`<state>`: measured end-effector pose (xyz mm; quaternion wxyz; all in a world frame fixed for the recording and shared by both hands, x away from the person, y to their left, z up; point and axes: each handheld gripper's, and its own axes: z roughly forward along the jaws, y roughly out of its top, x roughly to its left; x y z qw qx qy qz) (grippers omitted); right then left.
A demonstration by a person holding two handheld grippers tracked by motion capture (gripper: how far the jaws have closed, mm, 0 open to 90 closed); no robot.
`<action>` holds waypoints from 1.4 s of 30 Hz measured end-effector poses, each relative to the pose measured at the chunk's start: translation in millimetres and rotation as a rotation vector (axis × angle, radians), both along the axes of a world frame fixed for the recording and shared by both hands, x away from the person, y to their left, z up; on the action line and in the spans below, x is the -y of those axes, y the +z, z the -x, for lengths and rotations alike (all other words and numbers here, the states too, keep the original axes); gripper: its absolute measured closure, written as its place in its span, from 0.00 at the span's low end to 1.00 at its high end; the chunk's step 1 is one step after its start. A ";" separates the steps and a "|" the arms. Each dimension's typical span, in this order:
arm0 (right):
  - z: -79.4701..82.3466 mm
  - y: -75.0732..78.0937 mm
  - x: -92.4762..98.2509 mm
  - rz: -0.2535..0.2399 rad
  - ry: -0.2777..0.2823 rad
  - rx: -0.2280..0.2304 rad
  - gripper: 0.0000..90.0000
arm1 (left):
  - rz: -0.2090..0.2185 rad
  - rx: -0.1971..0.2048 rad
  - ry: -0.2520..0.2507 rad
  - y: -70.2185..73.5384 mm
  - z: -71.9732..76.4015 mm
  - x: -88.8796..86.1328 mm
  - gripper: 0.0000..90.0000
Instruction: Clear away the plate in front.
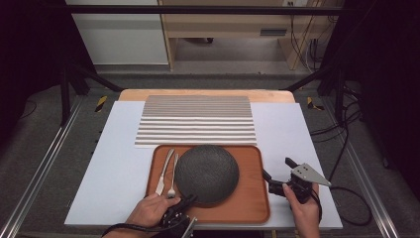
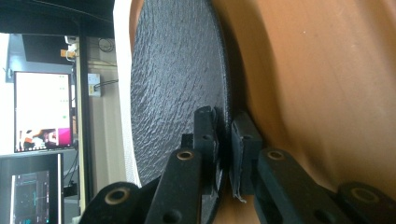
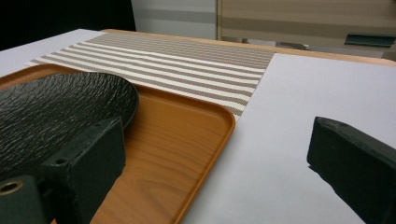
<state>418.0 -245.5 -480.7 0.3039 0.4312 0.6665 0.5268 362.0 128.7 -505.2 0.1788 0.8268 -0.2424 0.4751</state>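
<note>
A knife and fork lie at the left end of the wooden tray. The left tool pinches the near rim of the dark textured plate (resting on that tray). Beside the tray, the right tool hangs wide, holding nothing, above the white surface.

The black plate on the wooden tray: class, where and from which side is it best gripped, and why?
Grip the black plate at its thin near rim, coming level from the person's side, as the left claw does: one jaw above the rim, one beneath. The plate is too wide to span, and the fork and knife crowd its left side on the tray.
</note>
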 end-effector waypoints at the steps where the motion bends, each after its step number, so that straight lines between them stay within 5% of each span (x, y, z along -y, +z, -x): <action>1: 0.2 0.0 -0.4 -0.001 0.000 -0.004 0.05 | 0.002 -0.001 0.000 0.2 -0.1 -0.1 0.91; 10: 0.0 -0.1 -0.2 0.000 -0.001 -0.005 0.05 | 0.032 0.006 0.009 2.8 -0.9 -2.4 0.78; 38: -0.1 -0.3 -0.2 0.001 -0.001 -0.007 0.05 | 0.072 -0.024 -0.032 14.9 9.7 -18.2 0.72; 42: -0.3 -0.5 0.1 0.000 -0.001 -0.007 0.05 | 0.106 0.008 -0.040 27.0 10.8 -20.8 0.72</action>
